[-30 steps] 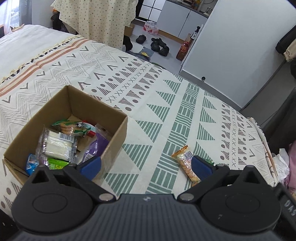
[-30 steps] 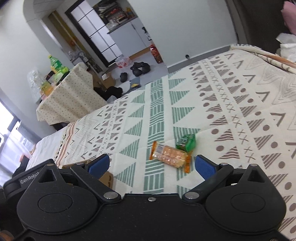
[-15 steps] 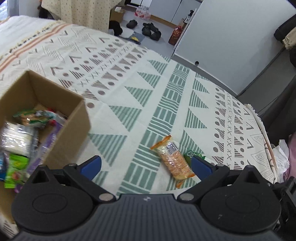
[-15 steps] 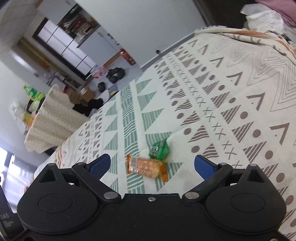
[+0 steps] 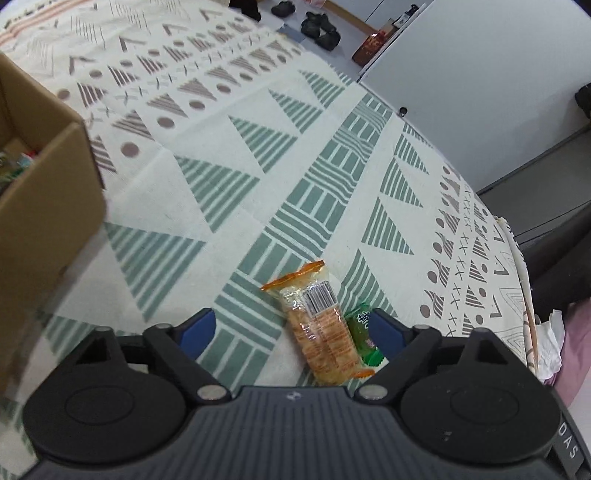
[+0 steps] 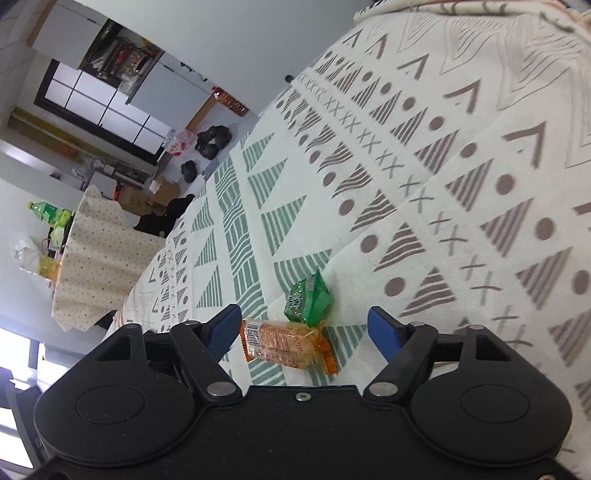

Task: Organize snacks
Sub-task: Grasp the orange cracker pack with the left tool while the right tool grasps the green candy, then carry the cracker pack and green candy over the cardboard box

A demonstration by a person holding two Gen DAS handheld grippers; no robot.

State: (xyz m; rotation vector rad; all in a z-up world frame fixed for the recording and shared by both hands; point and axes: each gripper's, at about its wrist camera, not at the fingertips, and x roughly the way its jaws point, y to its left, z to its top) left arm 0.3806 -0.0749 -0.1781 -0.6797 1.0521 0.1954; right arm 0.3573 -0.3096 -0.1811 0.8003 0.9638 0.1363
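Between the spread blue pads of the left claw (image 5: 290,330), an orange cracker packet (image 5: 317,328) was seen lying flat on the patterned bedspread (image 5: 236,155), with a small green snack packet (image 5: 364,334) touching its right side. The right claw (image 6: 304,330) was likewise held wide apart, empty, with both packets lying between its fingers. Farther left, a cardboard box (image 5: 48,206) holding snacks was noted on the bed. Beyond the bed's edge, dark shoes (image 5: 319,29) were noted on the floor.
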